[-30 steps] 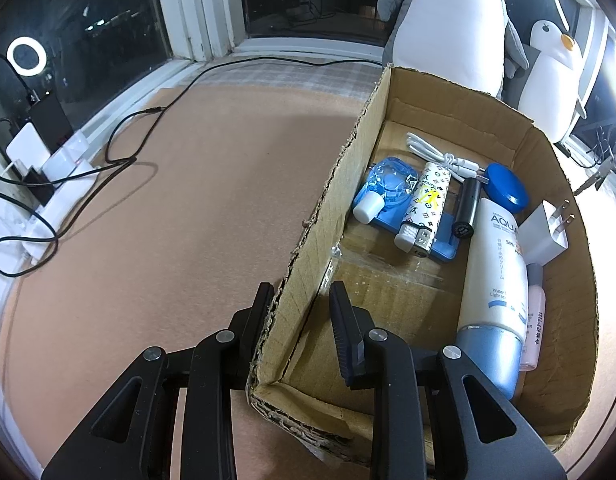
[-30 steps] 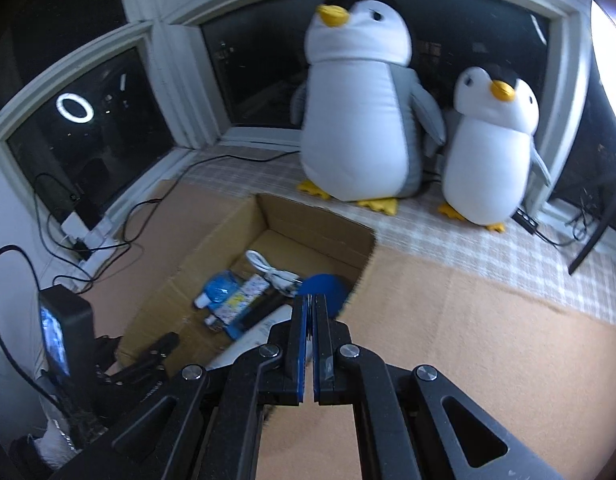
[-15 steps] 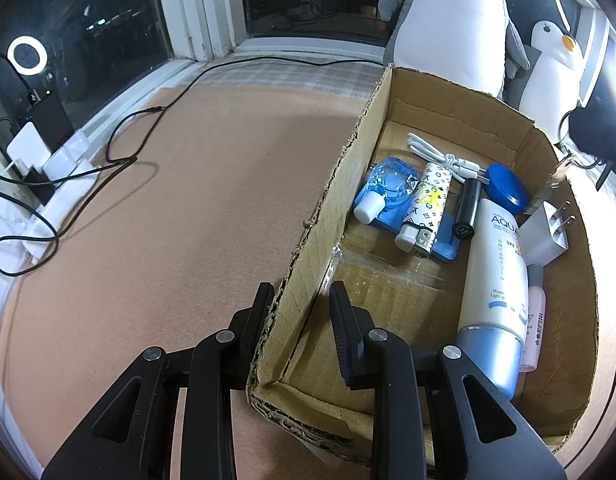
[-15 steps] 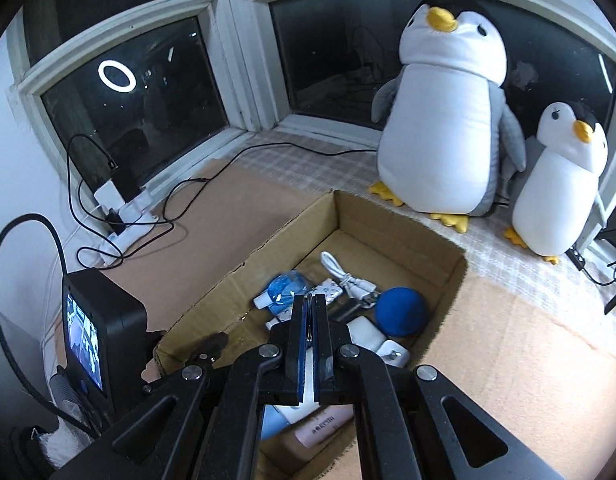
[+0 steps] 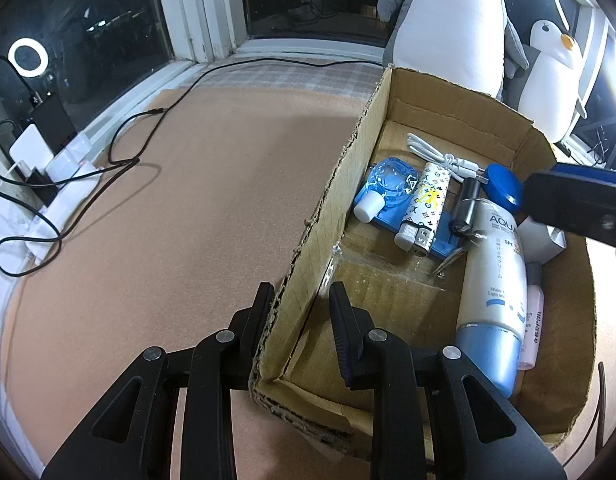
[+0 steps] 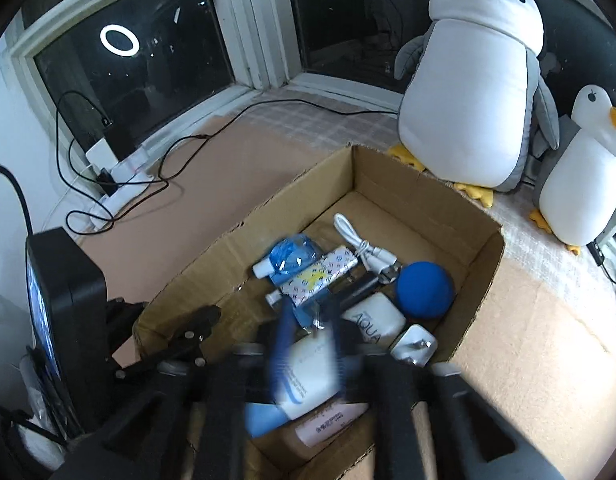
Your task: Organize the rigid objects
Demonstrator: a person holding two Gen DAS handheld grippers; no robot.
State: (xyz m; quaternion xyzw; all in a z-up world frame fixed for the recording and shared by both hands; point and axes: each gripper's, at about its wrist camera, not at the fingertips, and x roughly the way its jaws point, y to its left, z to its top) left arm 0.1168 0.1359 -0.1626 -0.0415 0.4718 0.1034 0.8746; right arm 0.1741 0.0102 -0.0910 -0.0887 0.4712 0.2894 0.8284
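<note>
My left tool (image 5: 298,306) straddles the near left wall of the box (image 5: 319,216), one finger outside and one inside, pads nearly closed on the cardboard and gripping it. My right tool (image 6: 308,344) is over the near half of the box, blurred; its jaws have just been opening and now stand partly apart, nothing pinched between them, though the lotion bottle (image 6: 311,376) lies directly below the gap. In the left view that bottle (image 5: 493,280) lies lengthwise along the right side, blue cap toward me, with a pink tube (image 5: 532,320) just beside it against the right wall. Farther in: blue round lid (image 5: 503,186), white plug (image 5: 545,236), black stick (image 5: 465,208), patterned white tube (image 5: 425,204) lying on a blue pack (image 5: 387,190), and a coiled white cable (image 5: 439,156) at the far end. The box sits on a tan floor mat (image 5: 188,220). Two plush penguins (image 6: 471,80) stand beyond the far wall.
</note>
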